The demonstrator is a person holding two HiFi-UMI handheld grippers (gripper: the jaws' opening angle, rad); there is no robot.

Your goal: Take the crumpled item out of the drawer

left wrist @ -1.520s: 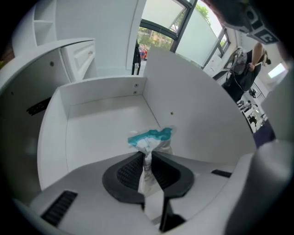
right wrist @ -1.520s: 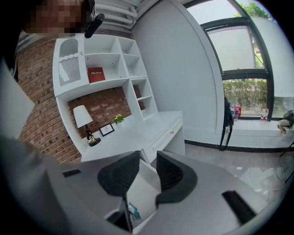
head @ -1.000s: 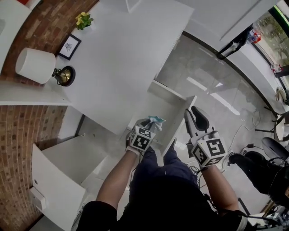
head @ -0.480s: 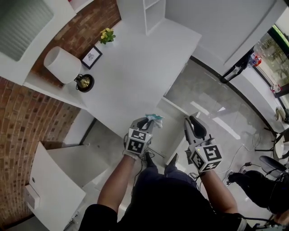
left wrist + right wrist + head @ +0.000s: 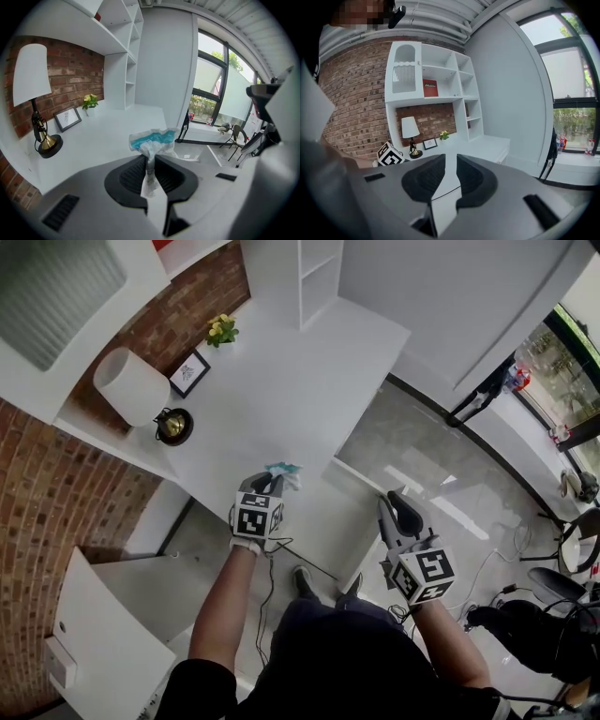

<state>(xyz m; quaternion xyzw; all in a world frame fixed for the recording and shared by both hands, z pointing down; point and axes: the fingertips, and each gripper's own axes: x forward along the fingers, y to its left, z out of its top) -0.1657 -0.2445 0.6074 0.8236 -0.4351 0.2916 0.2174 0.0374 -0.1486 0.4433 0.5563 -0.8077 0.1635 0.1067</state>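
Observation:
My left gripper (image 5: pixel 267 482) is shut on the crumpled item (image 5: pixel 283 470), a white and teal wad that sticks up out of its jaws (image 5: pixel 152 139). It hangs over the front edge of the white desk (image 5: pixel 281 390), to the left of the open white drawer (image 5: pixel 361 486). Right of the drawer, lower down, my right gripper (image 5: pixel 394 507) has its jaws closing. Only a narrow gap is left between them and nothing is in it (image 5: pixel 451 161).
On the desk's left stand a white-shaded lamp (image 5: pixel 131 385), a small framed picture (image 5: pixel 189 372) and yellow flowers (image 5: pixel 221 330). A white shelf unit (image 5: pixel 314 277) rises at the back. A white cabinet door (image 5: pixel 94 634) hangs open at lower left. A black chair (image 5: pixel 572 568) stands at the right.
My left gripper has carried the crumpled item leftward, away from the drawer, to the desk's front edge. The right gripper has stayed beside the drawer.

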